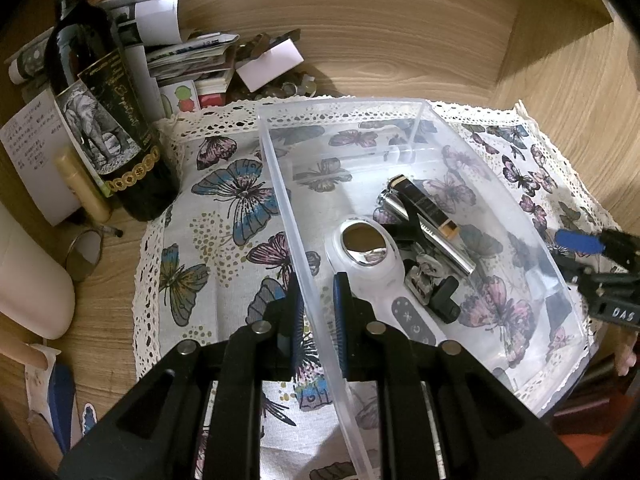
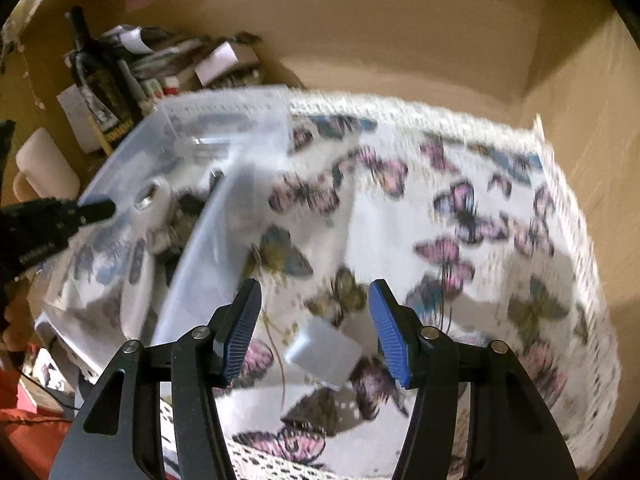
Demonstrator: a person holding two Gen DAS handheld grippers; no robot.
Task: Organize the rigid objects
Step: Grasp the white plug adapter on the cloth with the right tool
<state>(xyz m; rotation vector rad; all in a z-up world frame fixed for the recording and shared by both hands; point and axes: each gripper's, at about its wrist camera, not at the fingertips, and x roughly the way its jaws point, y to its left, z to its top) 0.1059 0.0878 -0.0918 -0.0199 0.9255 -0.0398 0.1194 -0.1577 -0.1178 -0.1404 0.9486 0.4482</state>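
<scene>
A clear plastic bin (image 1: 280,184) stands on a butterfly-print cloth (image 1: 224,208). In it lie a white device with a chrome ring (image 1: 366,254), a black and gold tube (image 1: 426,208), a chrome cylinder (image 1: 448,246) and small black parts (image 1: 444,300). My left gripper (image 1: 319,312) is shut on the bin's left wall. My right gripper (image 2: 314,330) is open above the cloth, over a small translucent white block (image 2: 324,354). The bin (image 2: 224,208) shows blurred at the left of the right wrist view, with the left gripper (image 2: 94,210) at its wall.
A dark wine bottle (image 1: 108,120), a cream tube (image 1: 82,184), papers (image 1: 188,60) and a white mug (image 1: 28,280) crowd the left. Wooden walls (image 1: 400,40) close in behind and to the right. The right gripper's tip (image 1: 580,242) shows beside the bin's right wall.
</scene>
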